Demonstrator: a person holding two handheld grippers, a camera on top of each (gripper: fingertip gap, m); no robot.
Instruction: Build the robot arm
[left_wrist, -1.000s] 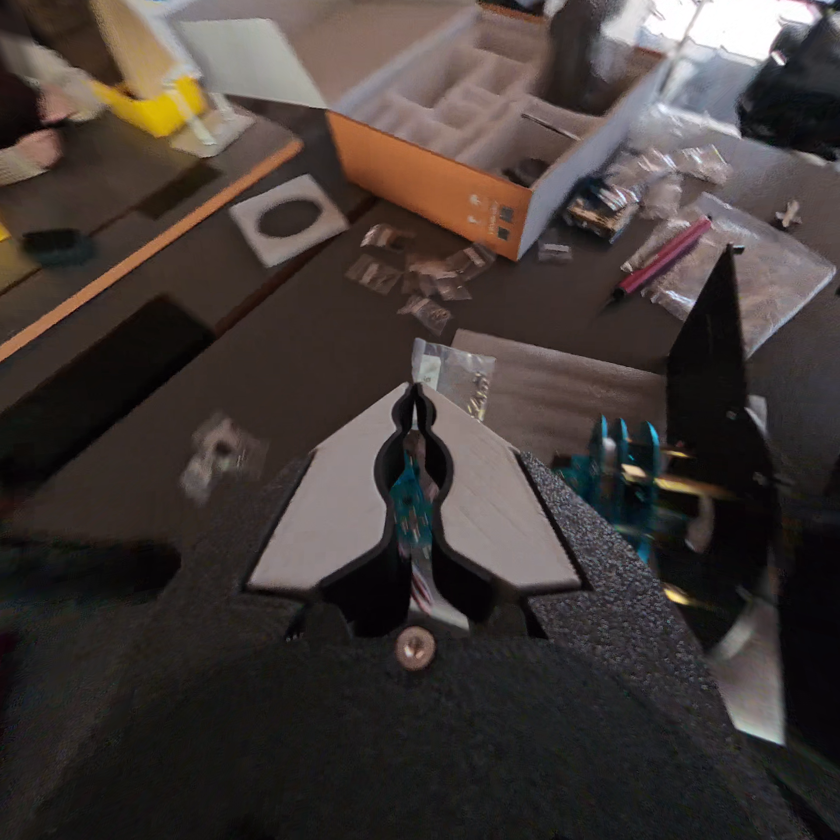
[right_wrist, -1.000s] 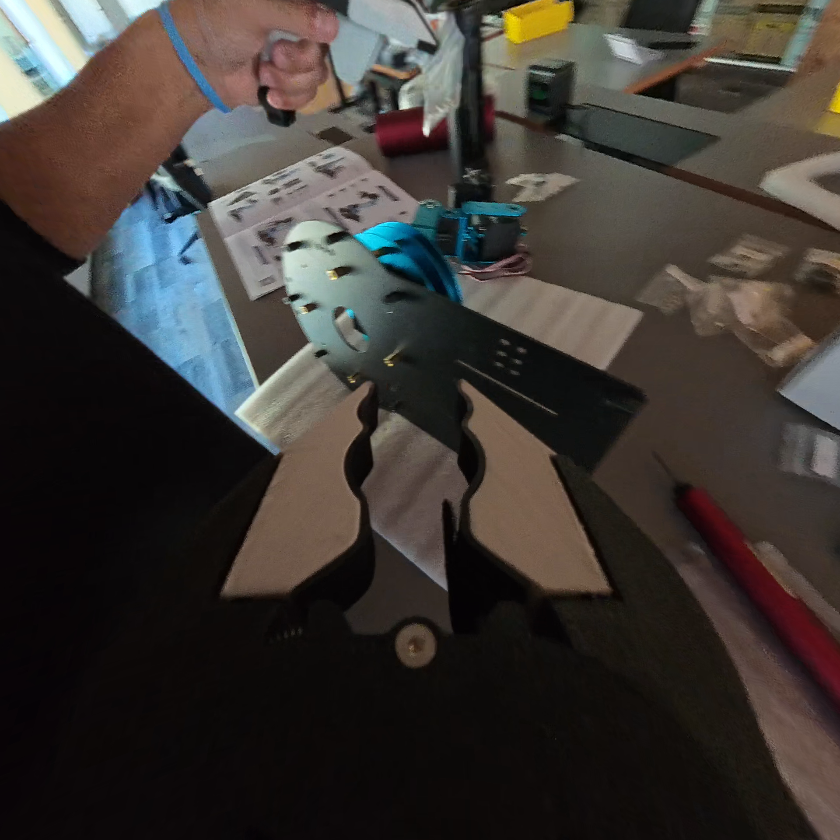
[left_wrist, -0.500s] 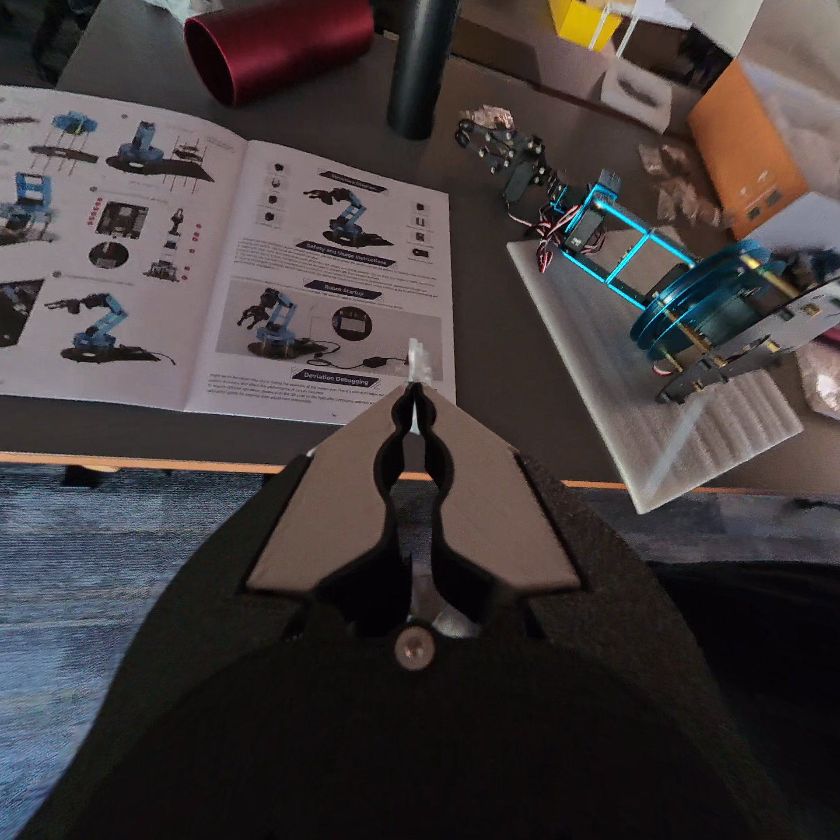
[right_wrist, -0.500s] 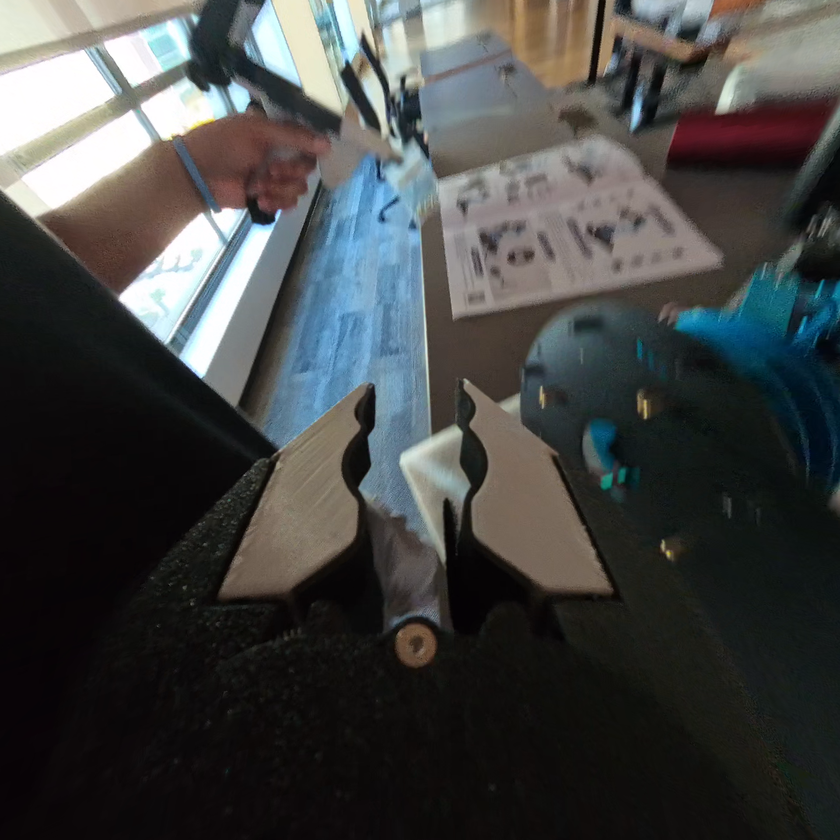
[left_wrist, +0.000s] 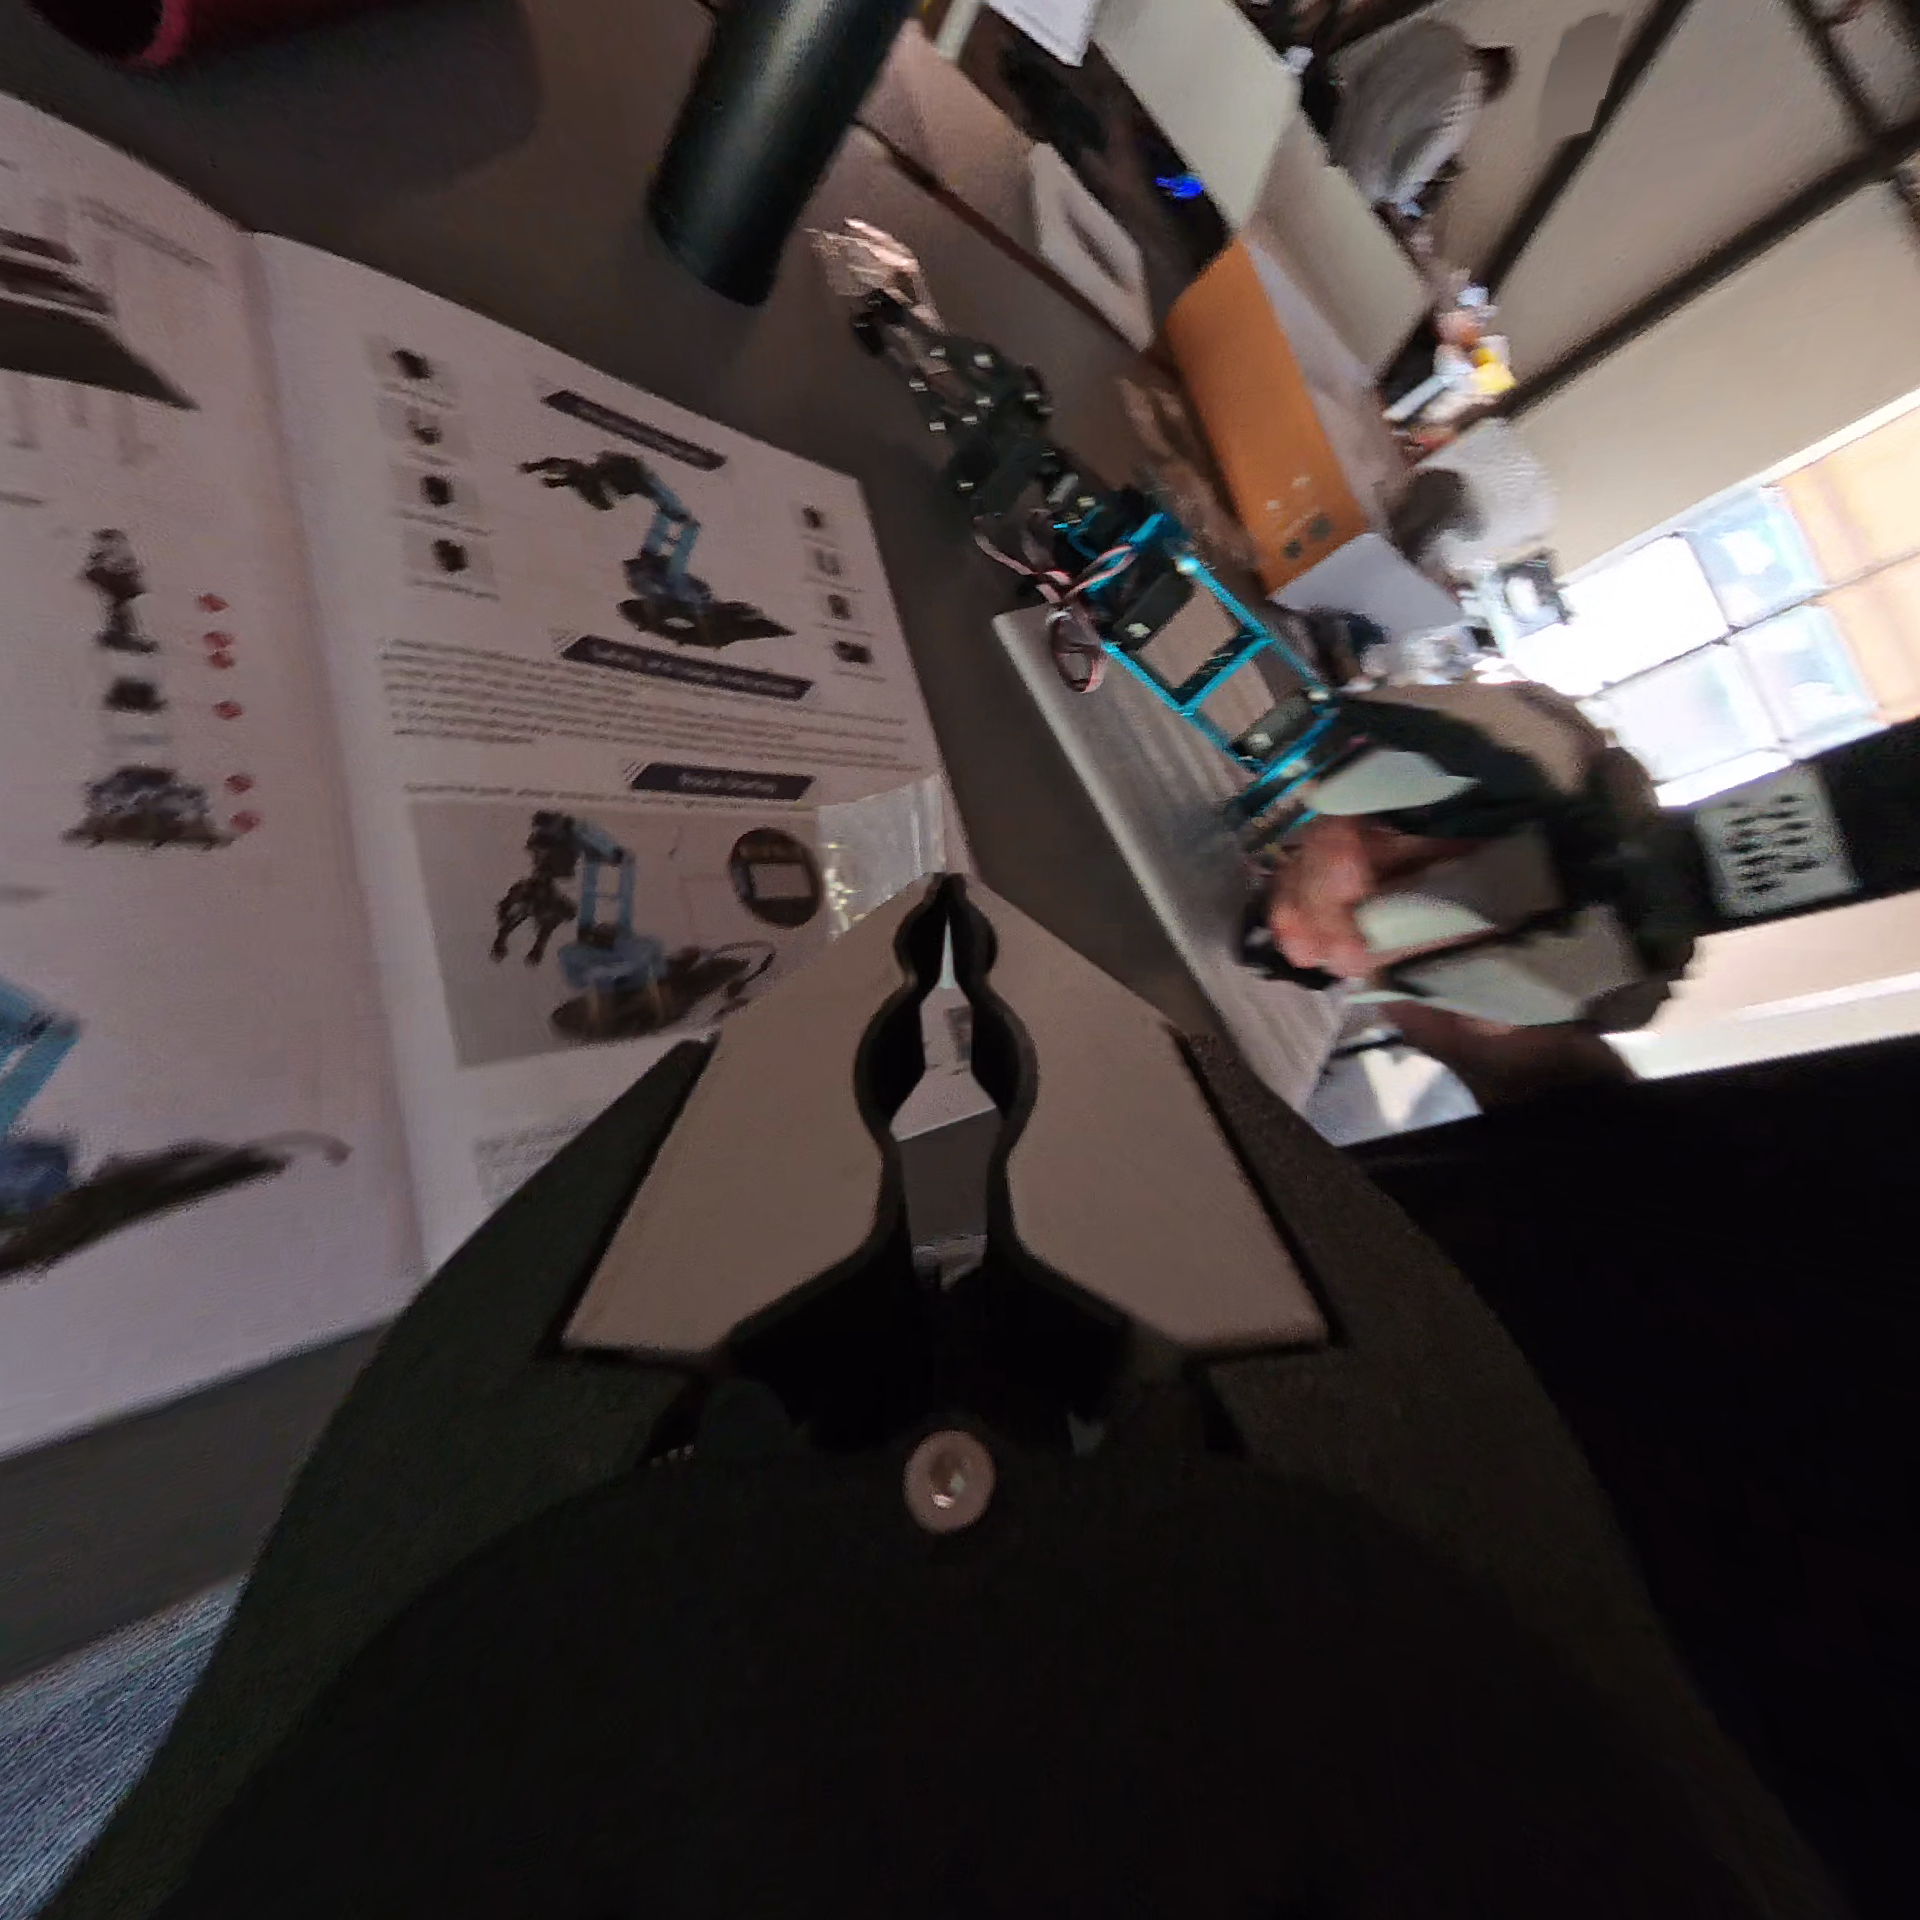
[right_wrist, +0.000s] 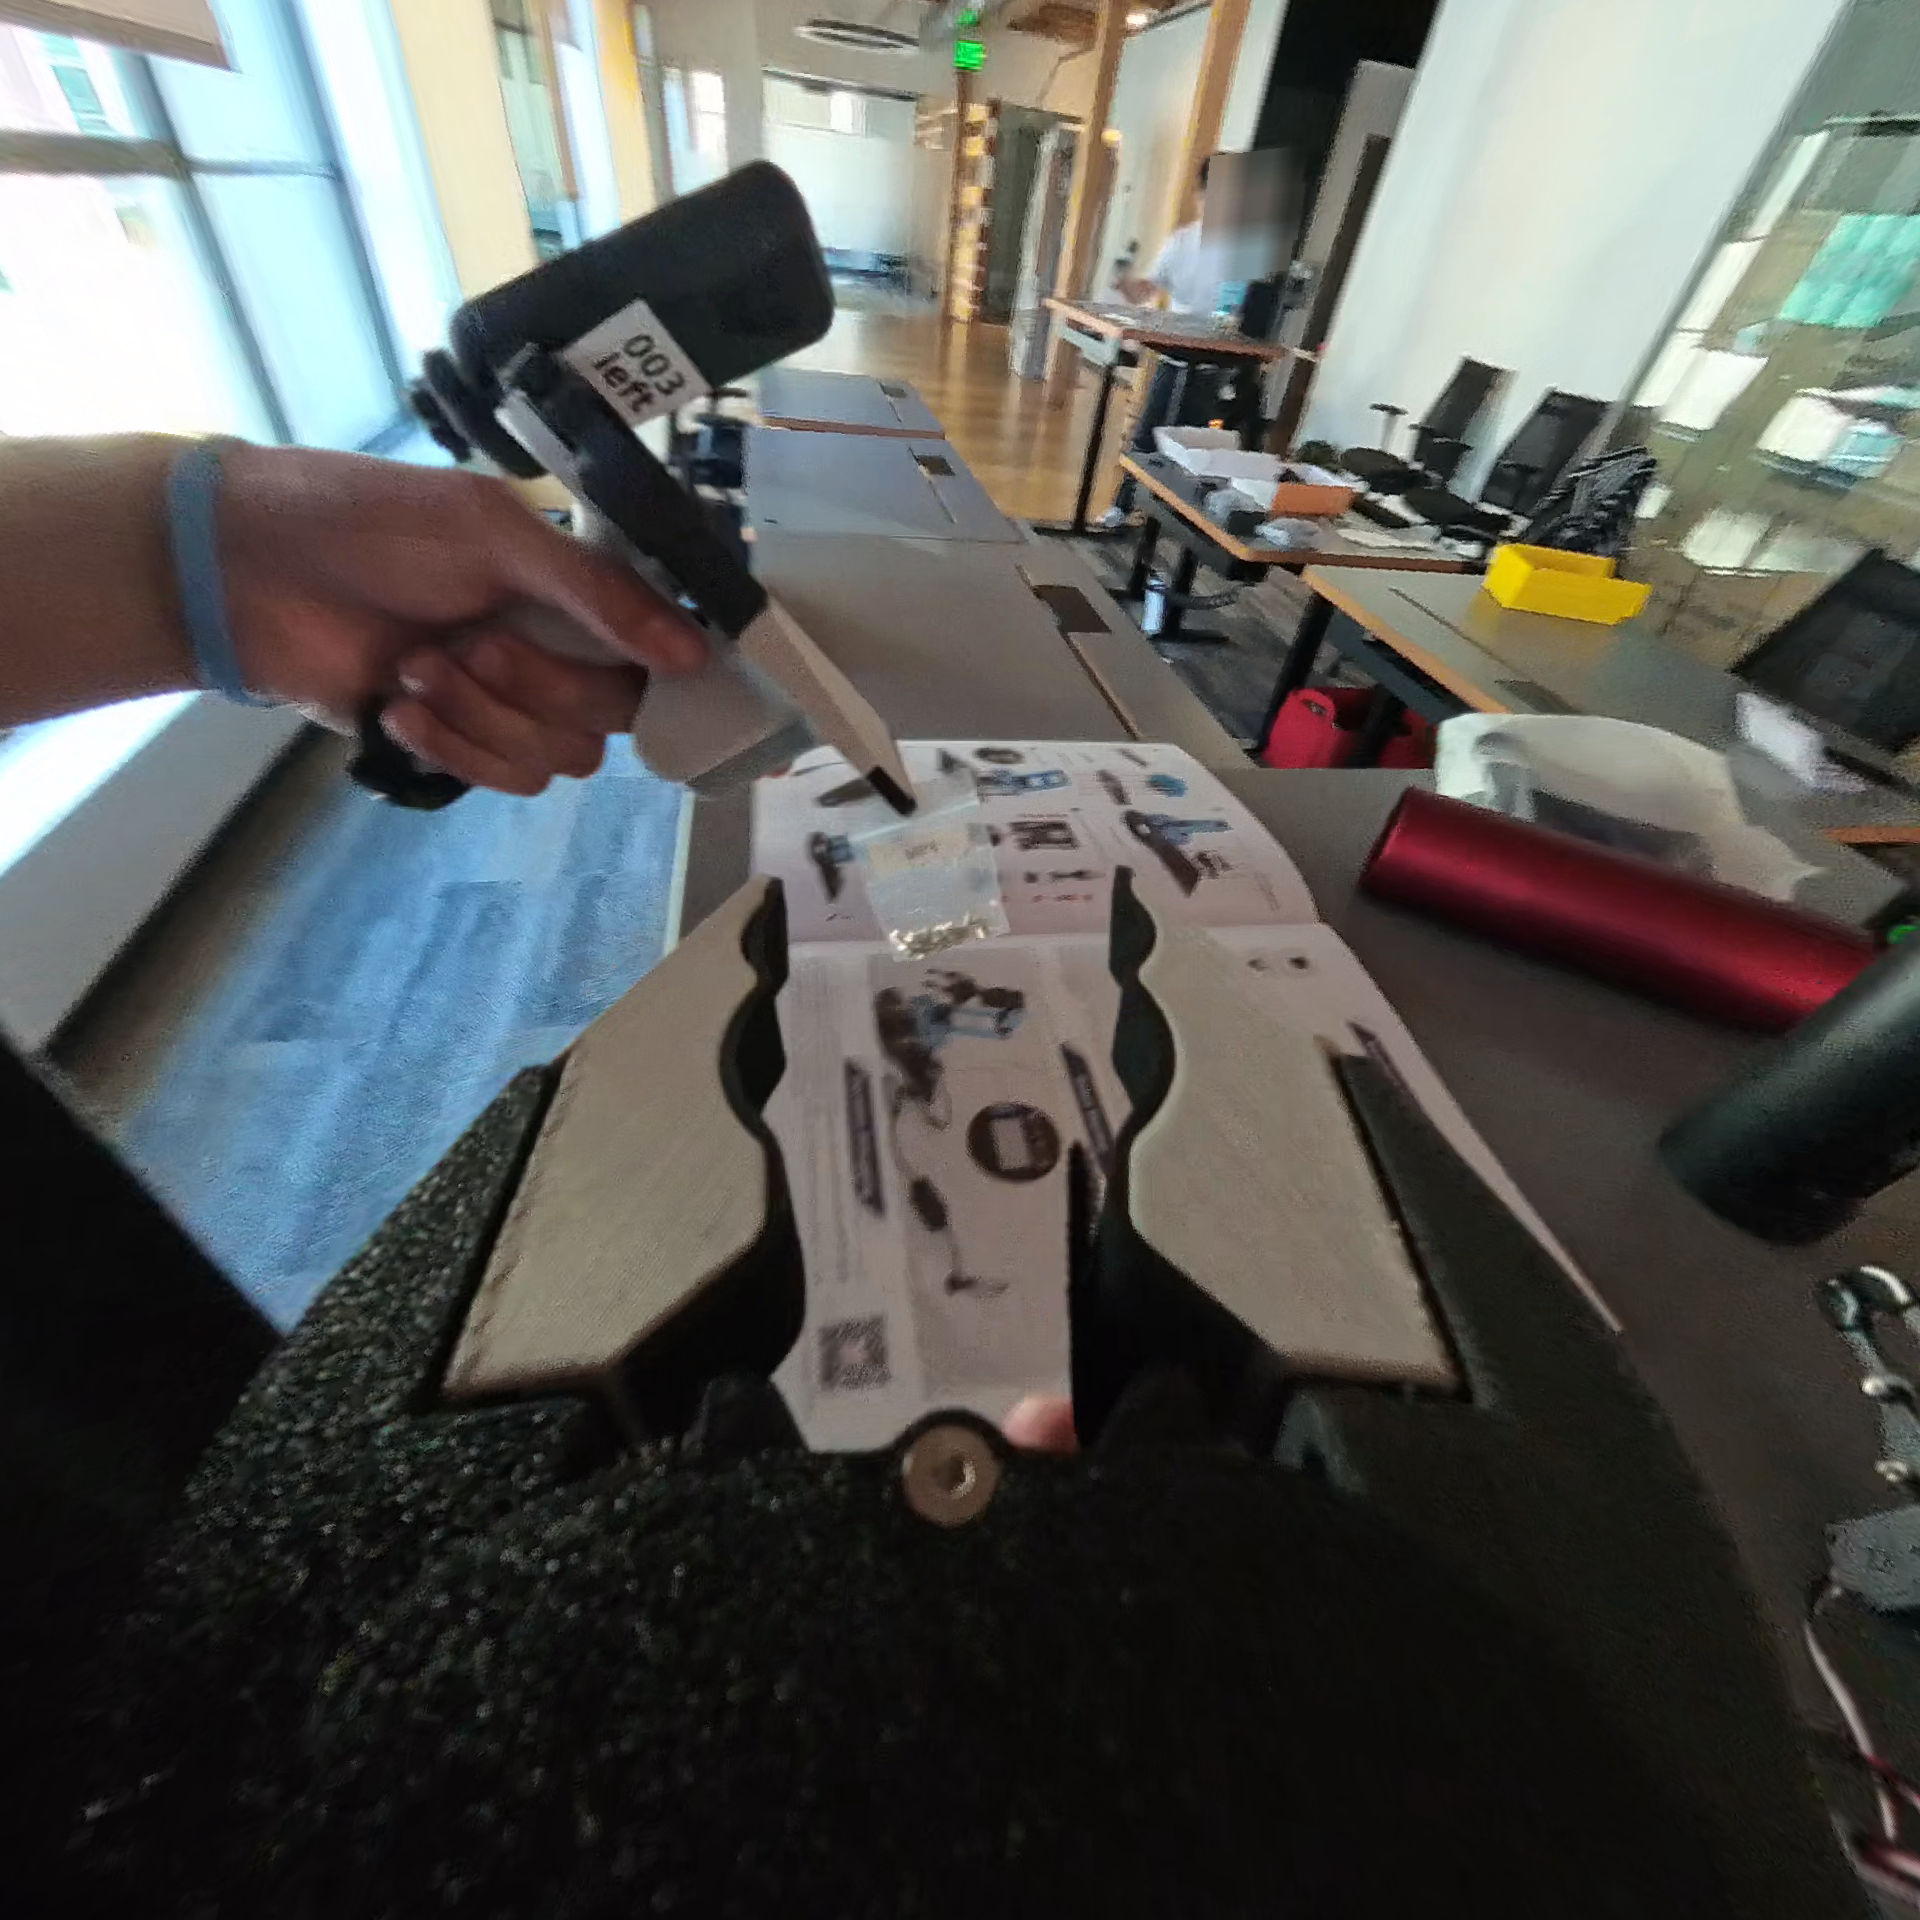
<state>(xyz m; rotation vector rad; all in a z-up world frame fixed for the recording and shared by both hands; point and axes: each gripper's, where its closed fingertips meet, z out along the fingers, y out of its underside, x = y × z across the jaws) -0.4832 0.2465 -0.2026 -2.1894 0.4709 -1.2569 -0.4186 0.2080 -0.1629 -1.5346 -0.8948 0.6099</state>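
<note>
My left gripper is shut on the top edge of a small clear plastic bag. It holds the bag above an open instruction booklet. In the right wrist view the left gripper hangs the bag, which has small metal screws in its bottom, over the booklet. A hand with a blue wristband grips it. My right gripper is open and empty, its jaws wide apart, pointing at the bag from just below it.
A blue and black robot-arm kit lies on a white foam sheet right of the booklet. A dark cylinder and a red tube stand close by. An orange box sits farther back. The table edge and carpet are at the left. Tip to tip, the grippers are about 10 centimetres apart.
My left gripper swung with the bag from the orange box side to over the booklet. My right gripper left the black base plate, turned toward the booklet and opened wider.
</note>
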